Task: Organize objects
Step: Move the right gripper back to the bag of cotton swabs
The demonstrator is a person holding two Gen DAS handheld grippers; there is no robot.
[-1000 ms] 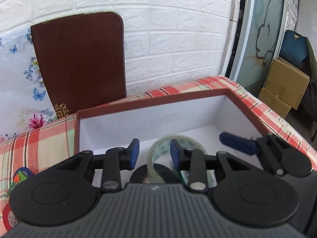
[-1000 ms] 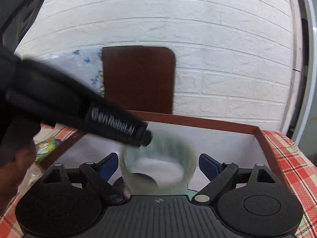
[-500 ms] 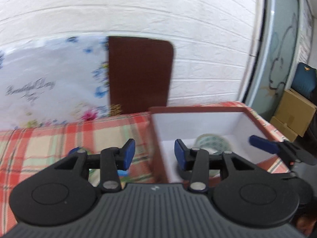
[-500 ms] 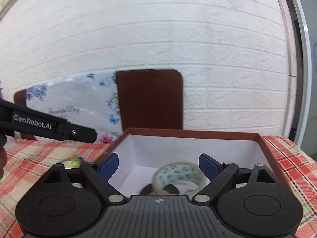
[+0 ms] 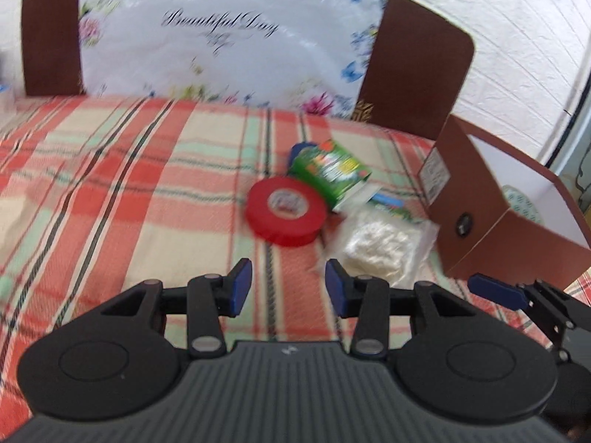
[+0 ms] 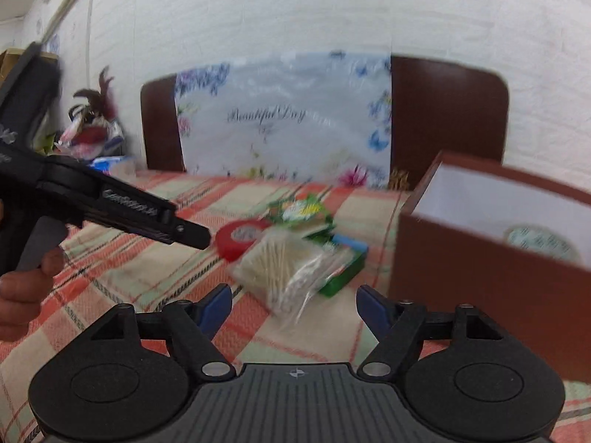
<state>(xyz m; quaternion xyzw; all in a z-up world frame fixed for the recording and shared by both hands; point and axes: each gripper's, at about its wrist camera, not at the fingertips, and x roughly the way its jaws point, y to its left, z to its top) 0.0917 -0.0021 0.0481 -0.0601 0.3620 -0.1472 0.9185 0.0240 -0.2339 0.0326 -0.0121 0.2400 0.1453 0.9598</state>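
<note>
A red tape roll (image 5: 286,210) lies on the plaid cloth beside a green box (image 5: 328,173) and a clear bag of cotton swabs (image 5: 384,243). My left gripper (image 5: 288,289) is open and empty, just short of the red roll. My right gripper (image 6: 294,305) is empty too, and its jaws are closing. It faces the bag of swabs (image 6: 291,265), which lies just ahead of it on a second green box (image 6: 343,262). The red roll (image 6: 240,238) sits beyond. To the right, the brown box (image 6: 480,258) holds a clear tape roll (image 6: 539,241).
A floral board (image 5: 221,37) leans on brown panels against the white brick wall. The plaid cloth (image 5: 110,184) stretches left of the pile. A hand (image 6: 22,288) holds the left gripper's handle (image 6: 110,206) at the left. Clutter sits far left by the wall.
Both grippers swung left, away from the brown box and toward the pile on the cloth. The left jaws stand a little wider, the right jaws narrower.
</note>
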